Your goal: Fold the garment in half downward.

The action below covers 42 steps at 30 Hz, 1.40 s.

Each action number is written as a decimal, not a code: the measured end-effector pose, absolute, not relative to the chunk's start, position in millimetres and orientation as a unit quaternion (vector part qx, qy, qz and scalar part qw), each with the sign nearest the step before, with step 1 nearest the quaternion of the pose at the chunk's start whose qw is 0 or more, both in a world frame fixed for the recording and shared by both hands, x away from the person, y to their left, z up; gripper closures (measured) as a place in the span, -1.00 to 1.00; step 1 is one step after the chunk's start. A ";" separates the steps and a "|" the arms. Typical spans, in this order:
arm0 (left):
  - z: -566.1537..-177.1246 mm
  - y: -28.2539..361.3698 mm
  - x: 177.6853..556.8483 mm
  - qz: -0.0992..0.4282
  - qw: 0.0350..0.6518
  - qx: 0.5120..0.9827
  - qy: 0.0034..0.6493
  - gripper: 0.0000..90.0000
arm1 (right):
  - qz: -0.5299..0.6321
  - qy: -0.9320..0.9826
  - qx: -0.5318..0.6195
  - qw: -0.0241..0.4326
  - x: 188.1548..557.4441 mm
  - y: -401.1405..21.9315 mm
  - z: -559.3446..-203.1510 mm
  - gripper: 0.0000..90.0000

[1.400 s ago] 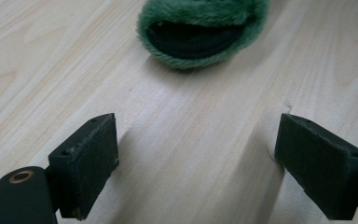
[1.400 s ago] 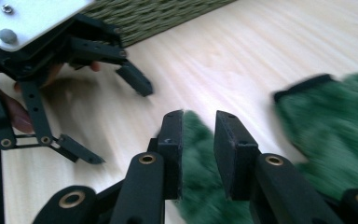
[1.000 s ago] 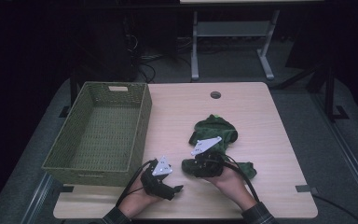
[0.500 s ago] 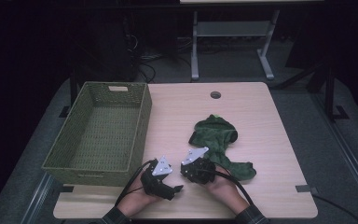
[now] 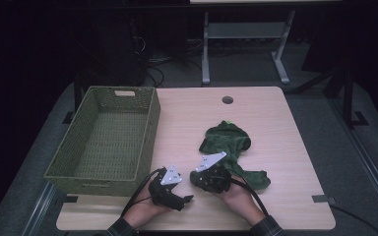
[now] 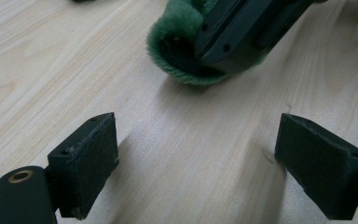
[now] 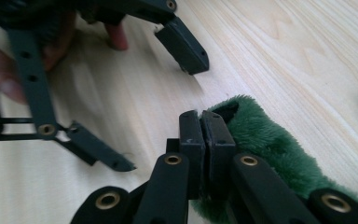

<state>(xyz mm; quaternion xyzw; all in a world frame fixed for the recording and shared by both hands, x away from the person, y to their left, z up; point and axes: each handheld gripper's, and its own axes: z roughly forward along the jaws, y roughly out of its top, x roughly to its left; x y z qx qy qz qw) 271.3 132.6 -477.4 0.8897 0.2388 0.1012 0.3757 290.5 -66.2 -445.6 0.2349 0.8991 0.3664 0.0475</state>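
My right gripper [image 5: 203, 178] sits low at the near edge of the bench [image 5: 280, 123], fingers [image 7: 192, 140] just closed down, pads pressed together w/ the edge of the green cloth [image 5: 229, 147] at them. In the right gripper view the fuzzy hem wraps round the right pad; can't tell for sure how much fabric is betw the pads, but it reads as pinched. The cloth lies bunched on the bench right of centre, one lobe running toward the near right, rest spread away from me.

My left gripper [image 5: 187, 199] is just beside the right one, on its left, resting near the bench edge. Its fingers [image 6: 86, 154] stand wide apart, nothing betw them but bare wood; cloth hem lies ahead of them, apart.

Basket [image 5: 78, 162] sits on the left side of the bench, well apart from the cloth.
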 end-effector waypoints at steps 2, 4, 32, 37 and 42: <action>-477.4 132.6 271.3 0.101 0.376 0.890 0.239 -0.72 | 0.372 0.897 0.236 0.032 289.0 -68.2 -445.0 0.95; -477.3 132.6 271.4 0.102 0.375 0.890 0.238 -0.72 | 0.374 0.897 0.234 0.019 285.2 -67.6 -445.5 0.95; -477.7 132.1 270.9 0.099 0.378 0.888 0.242 -0.72 | 0.428 0.849 0.303 0.068 291.8 -149.3 -413.1 0.90; -477.6 132.3 271.1 0.101 0.378 0.889 0.240 -0.72 | 0.419 0.846 0.322 0.073 293.9 -163.7 -416.4 0.86; -477.8 131.9 270.7 0.099 0.380 0.887 0.243 -0.72 | 0.411 0.844 0.336 0.079 293.2 -176.7 -418.0 0.80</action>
